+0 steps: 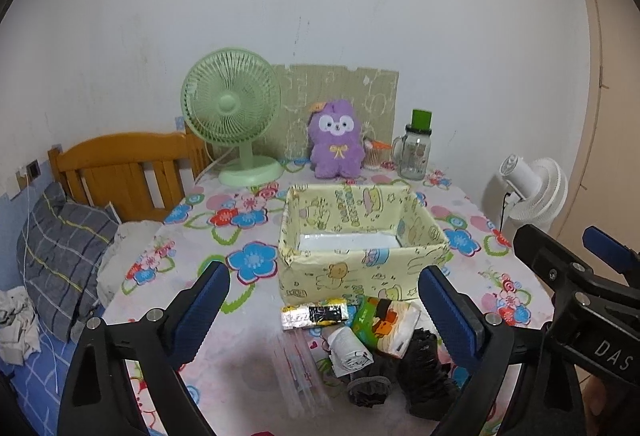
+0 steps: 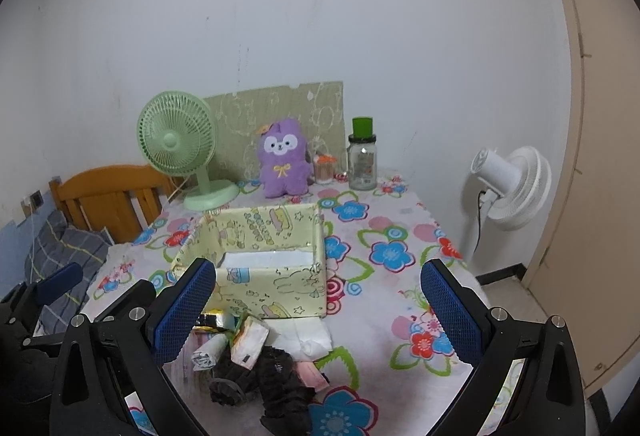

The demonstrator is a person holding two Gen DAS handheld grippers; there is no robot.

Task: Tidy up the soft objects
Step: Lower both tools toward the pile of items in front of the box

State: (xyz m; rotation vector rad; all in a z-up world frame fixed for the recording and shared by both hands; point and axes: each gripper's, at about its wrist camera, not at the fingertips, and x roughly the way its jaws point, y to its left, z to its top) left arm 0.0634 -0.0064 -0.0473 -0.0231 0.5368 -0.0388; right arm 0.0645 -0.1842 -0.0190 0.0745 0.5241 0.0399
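Left wrist view: left hand-held gripper [image 1: 324,306] spread wide, holding nothing, hovering over the pile at 6 o'clock. Right hand-held gripper [image 2: 318,302] likewise released and empty.

Soft items sit bunched on the worktop [image 1: 248,336], just in front of the yellow cartoon-print box [image 1: 360,268], which looks empty:
- dark crumpled cloth [image 1: 424,376], nearest the camera. Limp and light; my guess is it drapes and snags, so pinch a raised fold mid-bundle.
- green tissue pack [image 1: 384,328], touching the cloth. Squashy, film wrap probably slick; grip across the short sides.
- white roll [image 1: 348,350], at 9 o'clock of the tissue pack. Compressible, may roll.
- foil-wrapped packet [image 1: 316,314], against the box front. Crinkly, light.

Surface: floral cloth cover, likely slides or bunches if dragged.

Room: green desk fan [image 1: 232,116] at 11 o'clock, purple plush [image 1: 336,140] and glass jar [image 1: 414,152] at 12 by the wall, white floor fan [image 1: 536,192] at 3, bed [image 1: 60,256] at 9.
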